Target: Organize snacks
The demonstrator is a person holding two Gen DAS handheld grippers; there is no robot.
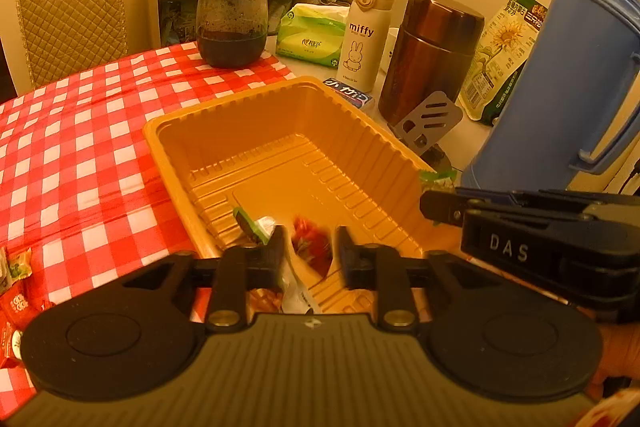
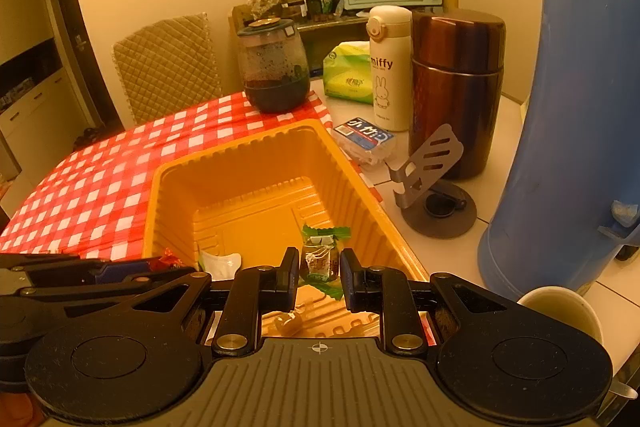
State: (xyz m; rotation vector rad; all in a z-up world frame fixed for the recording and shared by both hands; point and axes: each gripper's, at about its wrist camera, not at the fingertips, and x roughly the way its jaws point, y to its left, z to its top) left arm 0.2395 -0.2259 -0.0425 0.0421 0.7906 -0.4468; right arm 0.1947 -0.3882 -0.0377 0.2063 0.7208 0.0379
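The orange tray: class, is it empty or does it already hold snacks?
Not empty. The orange tray holds a few wrapped snacks near its front; most of its floor is bare.

both wrist views look down, close over the same orange tray (image 1: 224, 131).

Orange tray (image 1: 224, 131), red-white checked tablecloth (image 1: 80, 147)

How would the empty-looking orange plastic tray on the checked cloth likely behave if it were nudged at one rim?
The orange tray looks thin and ribbed, so probably light and a bit flexible. With only a few wrapped snacks inside, it would likely slide on the checked cloth rather than tip, as its base is broad.
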